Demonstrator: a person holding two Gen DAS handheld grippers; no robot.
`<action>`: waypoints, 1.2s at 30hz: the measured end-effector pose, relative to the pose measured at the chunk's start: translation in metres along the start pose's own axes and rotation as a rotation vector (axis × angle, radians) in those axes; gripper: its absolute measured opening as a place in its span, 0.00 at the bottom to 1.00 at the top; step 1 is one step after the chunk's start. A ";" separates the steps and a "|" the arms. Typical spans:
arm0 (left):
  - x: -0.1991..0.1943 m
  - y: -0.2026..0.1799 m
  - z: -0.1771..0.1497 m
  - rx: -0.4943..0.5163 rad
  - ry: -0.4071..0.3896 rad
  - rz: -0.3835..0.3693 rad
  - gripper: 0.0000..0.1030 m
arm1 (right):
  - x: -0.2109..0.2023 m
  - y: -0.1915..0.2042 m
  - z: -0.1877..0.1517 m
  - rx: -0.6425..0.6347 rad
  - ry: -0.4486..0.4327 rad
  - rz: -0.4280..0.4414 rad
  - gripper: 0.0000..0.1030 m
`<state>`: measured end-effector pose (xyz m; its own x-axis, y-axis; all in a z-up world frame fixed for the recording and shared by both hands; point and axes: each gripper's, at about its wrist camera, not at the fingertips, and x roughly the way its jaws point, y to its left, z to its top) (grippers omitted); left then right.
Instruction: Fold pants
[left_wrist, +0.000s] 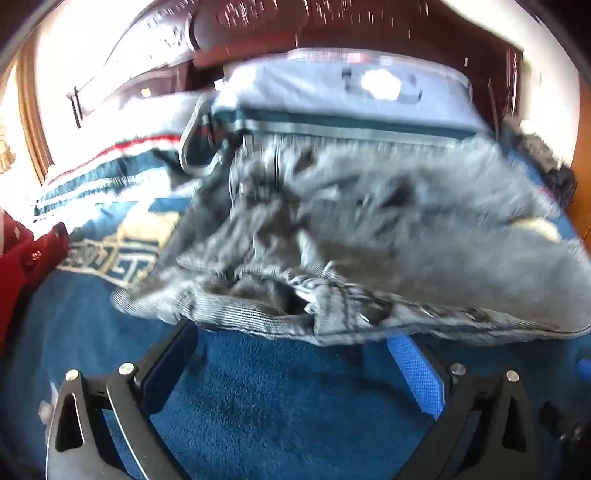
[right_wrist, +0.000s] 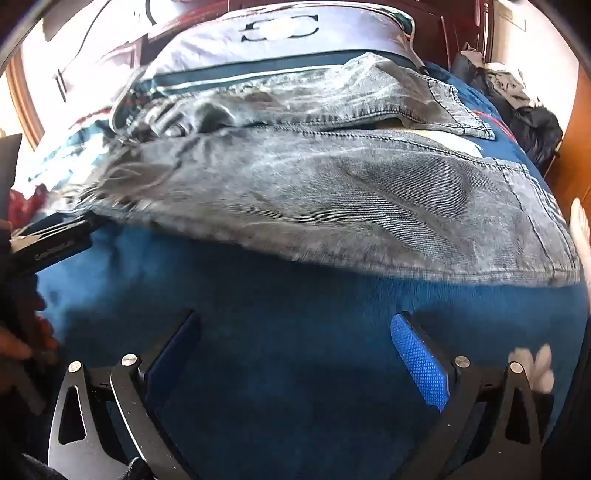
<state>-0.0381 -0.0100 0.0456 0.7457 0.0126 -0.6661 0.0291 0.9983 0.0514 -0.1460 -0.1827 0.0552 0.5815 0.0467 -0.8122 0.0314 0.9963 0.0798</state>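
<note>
While both grippers hang wide open and empty, lower them to the near edge of the grey-washed jeans (right_wrist: 332, 184) spread across the blue fleece blanket (right_wrist: 295, 369). Bring the left gripper (left_wrist: 295, 354), already nosing under the crumpled waistband (left_wrist: 258, 306), onto a single firm bite of that thick band. Set the right gripper (right_wrist: 295, 347), well short of the cloth, at the hem (right_wrist: 546, 229) of the nearer leg. Pinch both layers together, not just the top one. Lift evenly, keeping the fabric taut between the two grips, so the fold lands straight and clear of the striped pillow (right_wrist: 277, 40) behind.
</note>
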 end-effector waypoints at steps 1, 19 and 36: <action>-0.010 0.000 0.001 -0.018 -0.034 -0.006 1.00 | -0.008 0.003 0.000 -0.001 -0.019 0.006 1.00; -0.093 0.007 0.004 -0.099 -0.155 -0.067 1.00 | -0.111 0.003 0.003 -0.003 -0.383 -0.055 1.00; -0.098 -0.006 0.004 -0.016 -0.154 -0.097 1.00 | -0.112 -0.002 -0.005 -0.007 -0.386 -0.075 1.00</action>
<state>-0.1092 -0.0179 0.1133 0.8331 -0.0915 -0.5456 0.0959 0.9952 -0.0206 -0.2153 -0.1895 0.1435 0.8406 -0.0552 -0.5389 0.0804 0.9965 0.0234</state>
